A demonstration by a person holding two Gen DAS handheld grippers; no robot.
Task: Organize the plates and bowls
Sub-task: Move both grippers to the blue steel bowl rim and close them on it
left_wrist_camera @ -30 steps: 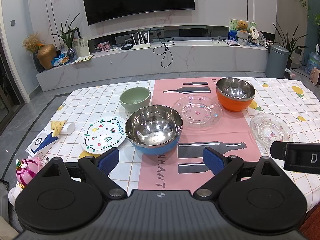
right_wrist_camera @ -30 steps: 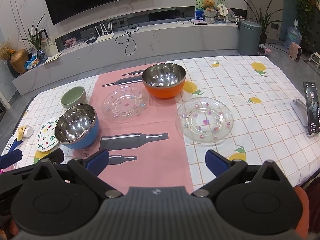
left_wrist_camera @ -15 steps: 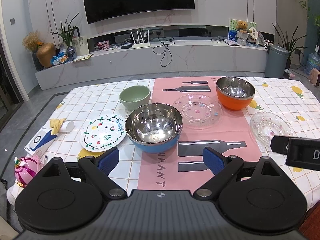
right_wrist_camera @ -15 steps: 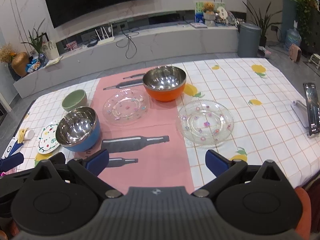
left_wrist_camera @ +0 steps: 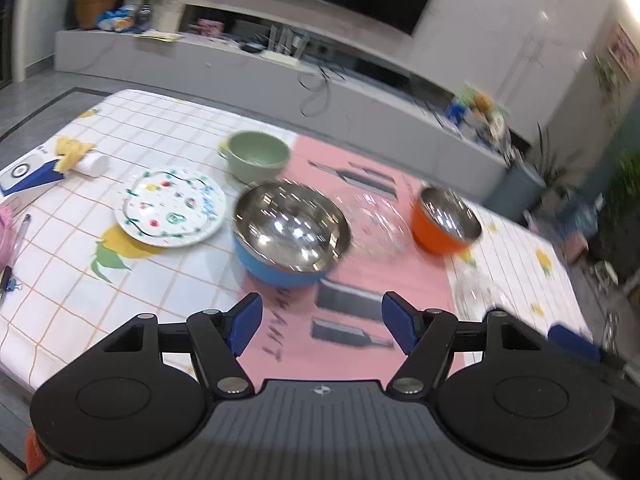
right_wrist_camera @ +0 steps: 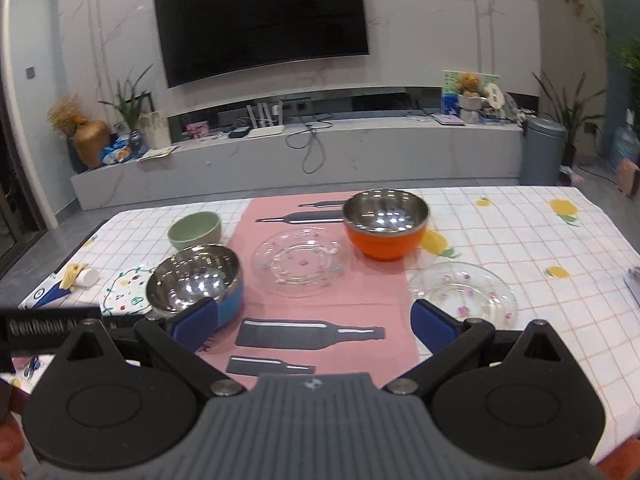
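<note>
- Left hand-held gripper (left_wrist_camera: 322, 322): jaws have just been closing but are still parted, nothing between the blue pads (left_wrist_camera: 243, 322); it hangs over the pink runner (left_wrist_camera: 360, 280), near edge of the desk (left_wrist_camera: 60, 280).
- Right hand-held gripper (right_wrist_camera: 314, 326): jaws wide, empty, above the bottle print on the runner.
- Blue bowl (left_wrist_camera: 290, 234), steel inside: upright on the runner's left edge, just ahead of the left gripper.
- Green bowl (left_wrist_camera: 258, 156): upright behind the blue bowl, on the checked cloth.
- Orange bowl (right_wrist_camera: 385, 224), steel inside: upright, far side of the runner at its right edge.
- Clear glass plate (right_wrist_camera: 300, 262): flat on the runner between the blue and orange bowls.
- Second clear glass plate (right_wrist_camera: 464, 294): flat on the checked cloth, right of the runner, just beyond the right gripper's right finger.
- Painted white plate (left_wrist_camera: 170, 208): flat, left of the blue bowl; blue lettering on its rim, too blurred to read.
- Writing: runner shows letters "ANT" (left_wrist_camera: 274, 338) near the left gripper, the rest blurred or cut off. Black bar (right_wrist_camera: 52, 326) at the left of the right wrist view reads "GenRobot", remainder illegible.
- Blue-and-white box (left_wrist_camera: 24, 172) at the desk's left edge: round logo, text unreadable.
</note>
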